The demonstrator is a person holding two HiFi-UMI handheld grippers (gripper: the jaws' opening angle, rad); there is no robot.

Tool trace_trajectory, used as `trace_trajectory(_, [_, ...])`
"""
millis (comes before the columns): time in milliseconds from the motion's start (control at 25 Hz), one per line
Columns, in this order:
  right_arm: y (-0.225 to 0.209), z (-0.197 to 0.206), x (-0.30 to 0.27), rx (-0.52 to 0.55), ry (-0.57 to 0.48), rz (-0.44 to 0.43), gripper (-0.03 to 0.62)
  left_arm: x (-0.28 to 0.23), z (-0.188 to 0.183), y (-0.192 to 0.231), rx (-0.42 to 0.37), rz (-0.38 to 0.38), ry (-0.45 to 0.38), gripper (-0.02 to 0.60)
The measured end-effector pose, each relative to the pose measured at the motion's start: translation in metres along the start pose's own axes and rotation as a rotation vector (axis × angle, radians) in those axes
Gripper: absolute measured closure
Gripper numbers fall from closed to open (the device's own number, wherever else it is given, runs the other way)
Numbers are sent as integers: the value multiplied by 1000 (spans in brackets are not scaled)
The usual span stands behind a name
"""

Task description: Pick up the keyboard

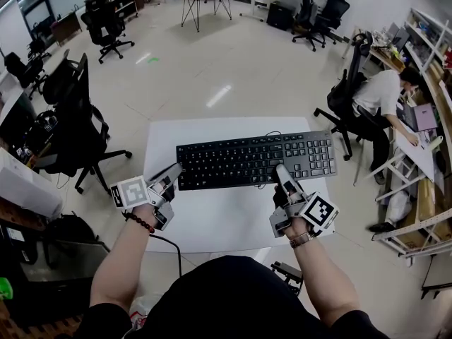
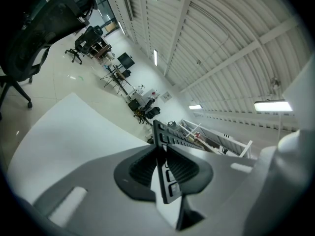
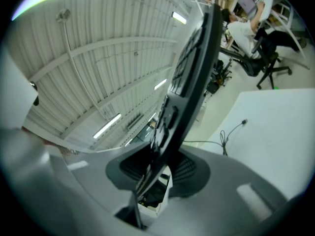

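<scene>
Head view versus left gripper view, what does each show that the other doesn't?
Only the head view: the right gripper on the keyboard's near edge, and a person seated at a desk. Only the left gripper view: the ribbed ceiling with lights, and the left gripper's ribbed pads pressing the keyboard's end. Both: keyboard, white table, black office chair.
</scene>
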State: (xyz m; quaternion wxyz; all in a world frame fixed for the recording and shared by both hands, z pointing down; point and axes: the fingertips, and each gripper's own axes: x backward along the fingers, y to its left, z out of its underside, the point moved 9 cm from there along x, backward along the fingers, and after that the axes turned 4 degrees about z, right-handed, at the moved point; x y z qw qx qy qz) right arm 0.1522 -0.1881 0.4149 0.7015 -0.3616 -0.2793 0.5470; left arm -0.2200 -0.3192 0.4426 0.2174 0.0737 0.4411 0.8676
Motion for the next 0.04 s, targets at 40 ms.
trace_trajectory(40, [0,0,1,-4,0,1,490,0,0,0,0,0,0,512])
